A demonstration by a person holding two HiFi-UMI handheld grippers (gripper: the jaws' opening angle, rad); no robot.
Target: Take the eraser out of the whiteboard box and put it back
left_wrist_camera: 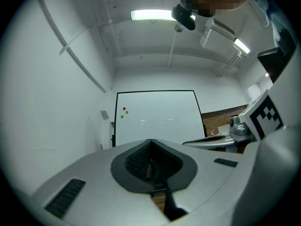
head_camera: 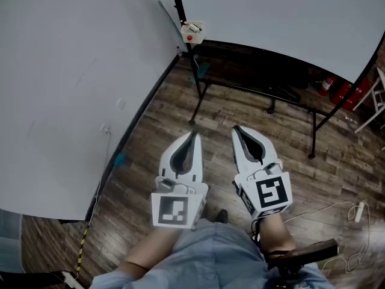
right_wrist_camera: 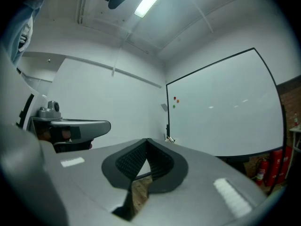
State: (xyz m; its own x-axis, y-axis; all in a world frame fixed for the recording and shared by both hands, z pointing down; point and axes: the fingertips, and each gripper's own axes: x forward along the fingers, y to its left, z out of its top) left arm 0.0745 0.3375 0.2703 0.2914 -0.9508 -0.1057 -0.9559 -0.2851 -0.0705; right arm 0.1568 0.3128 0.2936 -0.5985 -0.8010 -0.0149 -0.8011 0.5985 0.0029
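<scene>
Starting nearest the person, the left gripper [head_camera: 194, 136] and the right gripper [head_camera: 236, 128] were held side by side in front of the body, pointing roughly level over the wooden floor [head_camera: 156, 119]. Each gripper's own view showed its jaws brought together at the tips with nothing between them, only floor visible through the gap behind the pads. Both were therefore closed and empty.

Beyond them, well apart from either gripper, stood the black stand [head_camera: 198, 89] of the whiteboard [head_camera: 289, 17]. The whiteboard box [head_camera: 193, 32] sat at the board's lower left corner, a small pale box with something red on it. The eraser could not be made out at this range; it was presumably in that box. The right gripper view showed the same box [right_wrist_camera: 170, 139] at the board's edge, below a few coloured magnets [right_wrist_camera: 175, 101]. Red fire extinguishers [head_camera: 337, 89] stood farther back on the right.

The task appeared to be at its approach stage, with nothing taken out yet. The next move would call for closing the distance to the box, opening one gripper's jaws, and lining them up on the eraser once it came into view.
</scene>
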